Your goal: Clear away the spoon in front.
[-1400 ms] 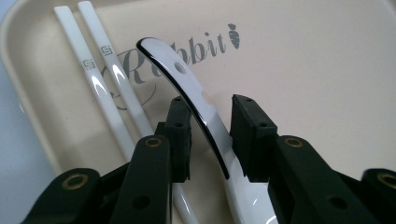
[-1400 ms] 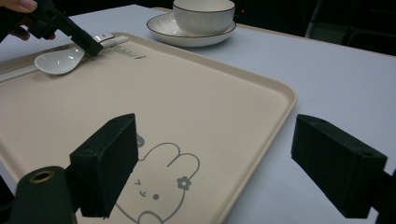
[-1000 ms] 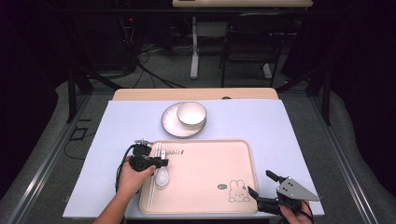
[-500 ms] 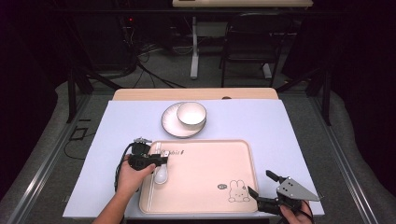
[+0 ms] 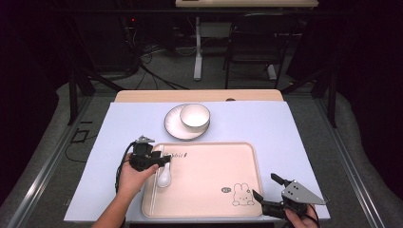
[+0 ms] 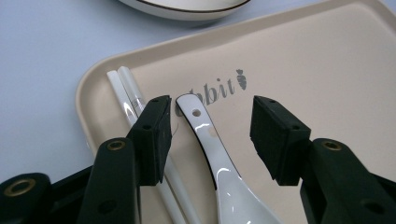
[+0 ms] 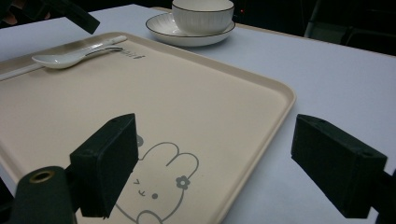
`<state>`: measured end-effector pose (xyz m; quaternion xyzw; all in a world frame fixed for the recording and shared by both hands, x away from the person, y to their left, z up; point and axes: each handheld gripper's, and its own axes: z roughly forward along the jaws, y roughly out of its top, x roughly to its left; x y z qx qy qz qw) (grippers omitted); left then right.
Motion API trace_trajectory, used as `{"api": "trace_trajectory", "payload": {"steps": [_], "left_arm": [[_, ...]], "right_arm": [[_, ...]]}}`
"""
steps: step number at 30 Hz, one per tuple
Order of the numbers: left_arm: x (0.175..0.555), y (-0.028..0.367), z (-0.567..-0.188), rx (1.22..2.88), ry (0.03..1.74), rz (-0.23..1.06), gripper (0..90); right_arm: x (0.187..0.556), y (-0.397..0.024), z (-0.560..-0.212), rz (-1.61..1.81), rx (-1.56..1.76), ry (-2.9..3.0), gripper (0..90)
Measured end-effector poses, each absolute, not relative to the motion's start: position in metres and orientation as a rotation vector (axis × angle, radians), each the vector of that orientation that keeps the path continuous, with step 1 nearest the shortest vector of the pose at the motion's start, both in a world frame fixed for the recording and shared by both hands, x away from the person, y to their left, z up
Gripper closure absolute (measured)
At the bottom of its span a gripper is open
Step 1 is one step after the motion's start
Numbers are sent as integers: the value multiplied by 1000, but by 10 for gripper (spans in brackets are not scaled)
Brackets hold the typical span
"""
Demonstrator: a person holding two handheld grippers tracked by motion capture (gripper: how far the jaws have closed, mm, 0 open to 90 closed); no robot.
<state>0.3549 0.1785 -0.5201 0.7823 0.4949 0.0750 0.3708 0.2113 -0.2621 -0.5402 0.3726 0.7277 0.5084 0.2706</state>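
— White spoon (image 6: 219,158), is that what the left gripper (image 6: 208,133) is at?

— Yes. The spoon lies on the tray (image 5: 223,199), near its left edge, handle toward the printed word in the corner, bowl toward the person. The left gripper hangs right over the handle. Its jaws have just been opening and stand apart, one on each side of the handle, with neither pad pressing on it.

— Anything beside the spoon?

— White chopsticks (image 6: 123,88), just left of it, running the same way along the tray's edge. The left jaw sits over them in the left gripper view.

— And the right gripper (image 7: 215,161)?

— Its jaws are wide apart with nothing between them. In the high view it is at the tray's near right corner, held low in the right hand (image 5: 299,219), close to the rabbit (image 7: 154,186) drawn on the tray.

— What else is on the table?

— A bowl (image 5: 195,116) standing on a plate (image 5: 173,128), past the tray's far edge, on the pale blue cloth (image 5: 294,133). They are well apart from both grippers.

— Where does the left hand (image 5: 130,178) sit?

— At the tray's left rim, wrapped round the gripper's body, with the cable looping off to its left.
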Motion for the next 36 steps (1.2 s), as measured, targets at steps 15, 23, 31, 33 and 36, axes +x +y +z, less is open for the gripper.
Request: {"api": "trace_trajectory", "payload": {"steps": [15, 23, 31, 33, 36], "left_arm": [[358, 173, -507, 1979, 1240, 210, 474], [366, 171, -499, 1951, 1240, 224, 475], [385, 166, -491, 1910, 1248, 240, 476], [391, 165, -489, 1894, 1248, 239, 475], [400, 161, -487, 1883, 1248, 247, 475]], "right_arm": [[211, -263, -540, 1370, 1007, 1956, 143], [211, -263, -540, 1368, 1005, 1958, 143], [211, -263, -540, 1368, 1005, 1959, 143], [211, -263, -540, 1368, 1005, 1959, 143], [211, -263, -540, 1369, 1005, 1959, 143]]}}
